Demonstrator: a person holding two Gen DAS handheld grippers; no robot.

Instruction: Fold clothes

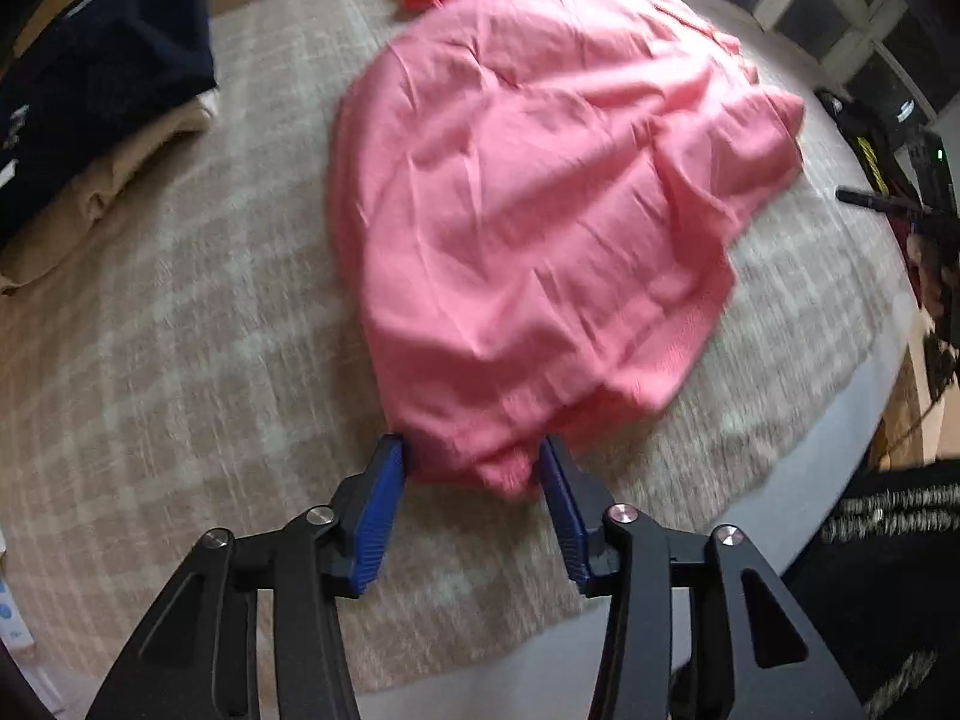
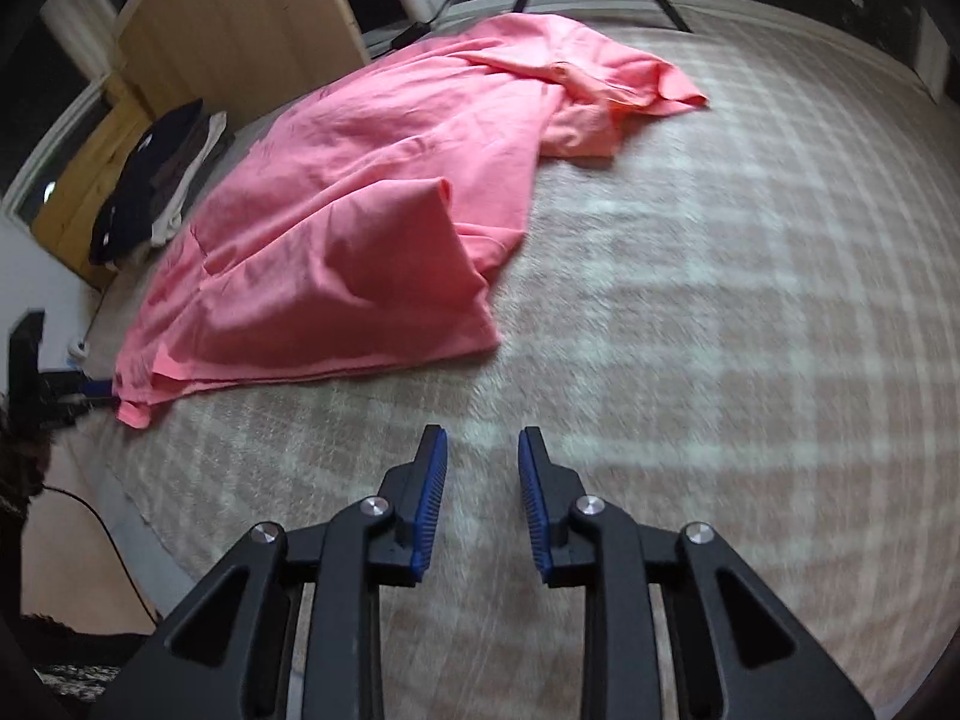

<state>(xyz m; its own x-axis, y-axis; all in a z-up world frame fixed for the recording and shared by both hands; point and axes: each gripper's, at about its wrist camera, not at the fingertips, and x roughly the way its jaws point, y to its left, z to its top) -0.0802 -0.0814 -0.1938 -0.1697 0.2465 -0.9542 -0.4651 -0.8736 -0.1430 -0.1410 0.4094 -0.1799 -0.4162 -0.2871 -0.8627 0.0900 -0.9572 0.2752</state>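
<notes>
Wrinkled pink cotton garment (image 1: pixel 540 192) lies spread on beige checked blanket (image 2: pixel 720 300). Left gripper (image 1: pixel 474 468) stands narrowly parted, garment's near corner between its blue pads, unpressed. Right gripper (image 2: pixel 483 450) narrowly parted, empty, above bare blanket.

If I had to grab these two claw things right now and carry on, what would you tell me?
Left claw: jaws apart, straddling the near corner of the pink garment; whether the pads pinch it is unclear.
Right claw: open, empty, over the bare checked blanket, away from the cloth.
The garment lies spread and wrinkled, one flap turned over on itself.
A stack of folded clothes sits at the far left.
Left to do: probably fold the pink garment and add it to the stack.
</notes>
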